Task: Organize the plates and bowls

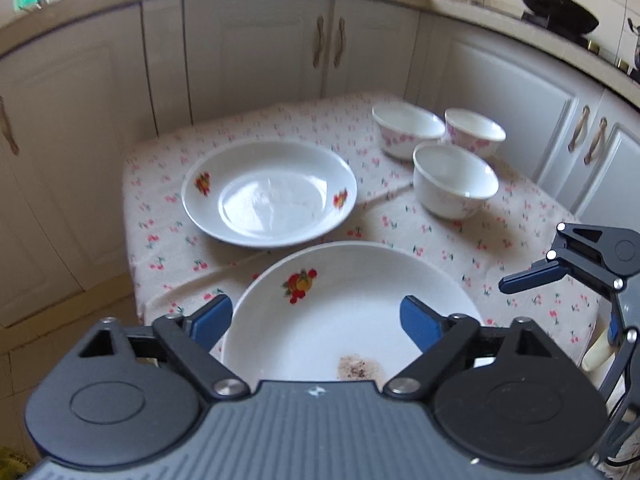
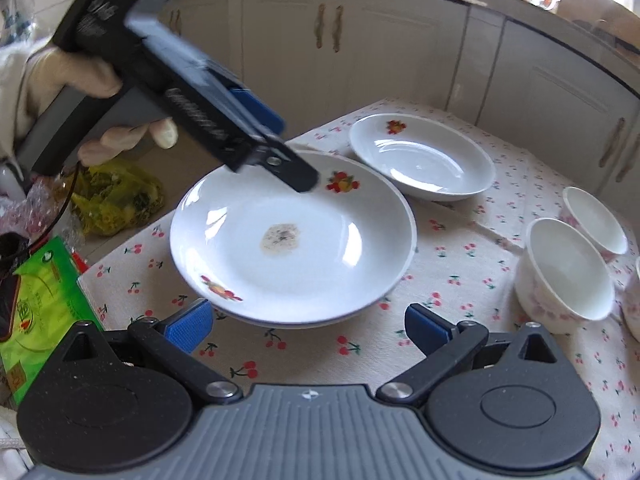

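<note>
Two white plates with fruit prints lie on the cherry-print tablecloth. The near plate [image 1: 352, 312] [image 2: 292, 236] has a brown stain in its middle; the far plate [image 1: 268, 192] [image 2: 422, 158] is clean. Three white bowls [image 1: 456, 184] with pink flowers stand to the right [image 2: 564, 276]. My left gripper [image 1: 316, 318] is open, its blue fingers either side of the near plate's rim, hovering over it [image 2: 280, 152]. My right gripper [image 2: 308, 328] is open and empty, just short of the near plate's front edge.
The small table [image 2: 460, 360] stands against white kitchen cabinets [image 1: 256, 52]. A green box [image 2: 44, 292] and a yellow bag [image 2: 116, 200] lie left of the table. A black wok [image 1: 560, 12] sits on the counter at the back right.
</note>
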`<state>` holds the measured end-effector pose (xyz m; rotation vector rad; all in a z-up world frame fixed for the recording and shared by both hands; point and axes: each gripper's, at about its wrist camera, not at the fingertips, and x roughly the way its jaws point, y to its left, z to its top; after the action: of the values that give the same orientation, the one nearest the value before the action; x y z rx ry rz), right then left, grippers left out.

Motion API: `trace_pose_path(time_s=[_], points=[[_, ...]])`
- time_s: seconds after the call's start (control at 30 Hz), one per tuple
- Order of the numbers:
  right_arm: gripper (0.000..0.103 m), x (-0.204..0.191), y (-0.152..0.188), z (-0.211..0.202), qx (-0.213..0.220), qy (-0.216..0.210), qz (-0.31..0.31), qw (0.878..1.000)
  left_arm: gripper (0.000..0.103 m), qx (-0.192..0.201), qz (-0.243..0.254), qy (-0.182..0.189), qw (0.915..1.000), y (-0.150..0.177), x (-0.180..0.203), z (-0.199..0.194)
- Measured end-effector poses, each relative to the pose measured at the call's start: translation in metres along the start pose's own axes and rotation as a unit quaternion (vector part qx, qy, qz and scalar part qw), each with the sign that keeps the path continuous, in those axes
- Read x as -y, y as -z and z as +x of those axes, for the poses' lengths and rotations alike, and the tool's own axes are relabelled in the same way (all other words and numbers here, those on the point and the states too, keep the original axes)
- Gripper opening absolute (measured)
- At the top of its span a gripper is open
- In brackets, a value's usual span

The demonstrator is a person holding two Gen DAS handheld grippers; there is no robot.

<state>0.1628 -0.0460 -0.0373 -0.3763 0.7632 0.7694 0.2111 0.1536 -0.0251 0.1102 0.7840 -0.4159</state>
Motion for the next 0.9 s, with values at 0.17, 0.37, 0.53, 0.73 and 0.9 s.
trace_pose_path(time_s=[0.17, 0.37, 0.53, 0.73, 0.9], points=[[0.103, 0.006, -0.002, -0.014, 0.024, 0.014, 0.013, 1.000, 0.093, 0.022, -0.012, -0.001, 0.9997, 0.005, 0.005, -0.015], [0.103, 0.011, -0.005, -0.026, 0.049, 0.025, 0.030, 0.998, 0.096, 0.050, -0.012, -0.014, 0.9986, 0.014, 0.009, -0.029], [0.103, 0.018, -0.008, -0.030, 0.057, 0.024, 0.050, 0.997, 0.096, 0.058, -0.008, -0.029, 0.9979, 0.015, 0.004, -0.032], [0.103, 0.026, -0.013, -0.026, 0.058, 0.030, 0.061, 0.996, 0.096, 0.066, -0.016, -0.030, 0.9973, 0.010, -0.006, -0.029], [0.103, 0.033, -0.018, -0.020, 0.051, 0.039, 0.056, 0.996, 0.096, 0.065, -0.017, -0.028, 0.9973, 0.003, -0.015, -0.022]])
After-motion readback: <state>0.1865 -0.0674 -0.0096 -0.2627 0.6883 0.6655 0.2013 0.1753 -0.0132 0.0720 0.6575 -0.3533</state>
